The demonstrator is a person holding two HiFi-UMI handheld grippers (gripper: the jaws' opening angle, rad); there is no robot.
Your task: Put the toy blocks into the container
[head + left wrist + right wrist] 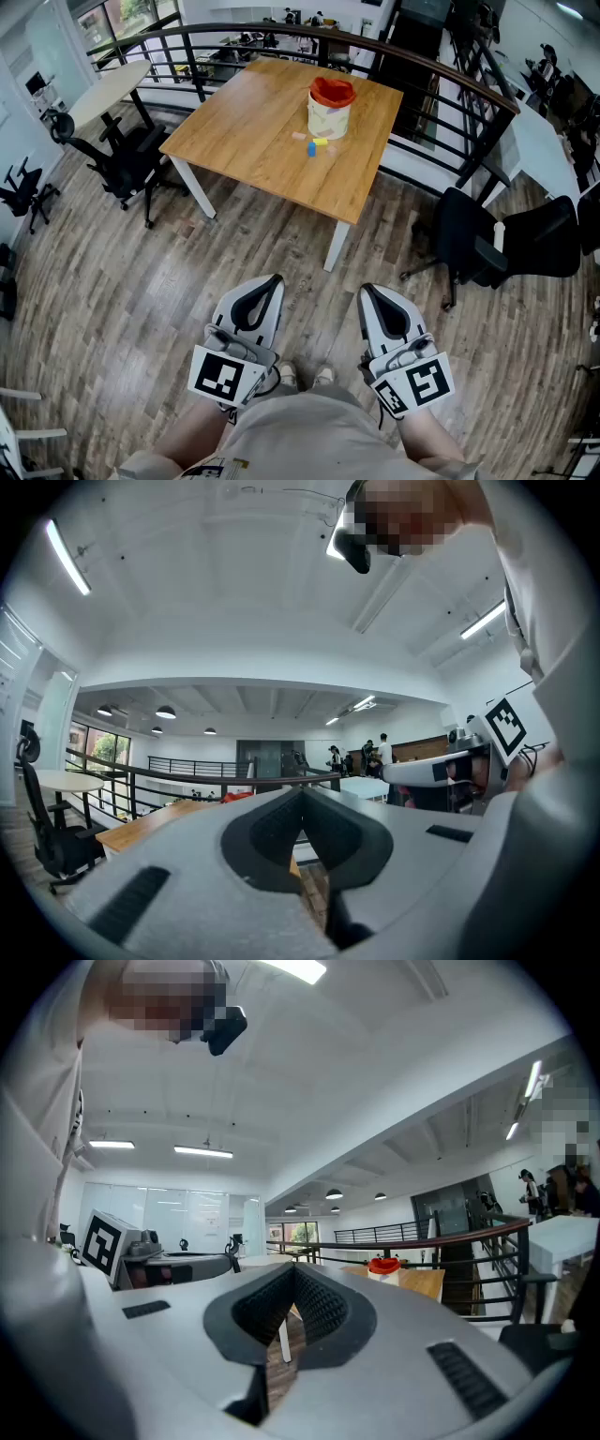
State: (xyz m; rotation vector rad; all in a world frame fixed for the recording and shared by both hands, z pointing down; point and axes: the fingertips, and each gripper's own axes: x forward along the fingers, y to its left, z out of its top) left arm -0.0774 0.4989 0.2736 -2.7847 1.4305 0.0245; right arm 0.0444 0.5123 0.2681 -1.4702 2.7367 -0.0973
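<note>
A square wooden table (pixel 246 131) stands on a plank floor (pixel 122 281), beside a curved black railing (pixel 441 73), with black office chairs (pixel 127 161) on either side. On the far part of the table stands the container (pixel 330 107), red-lined and upright, and the toy blocks (pixel 314 143) lie on the tabletop just beside its base. The left gripper (pixel 273 280) and right gripper (pixel 367 292) are held level, well short of the table, each with its jaws together and nothing between them.
</note>
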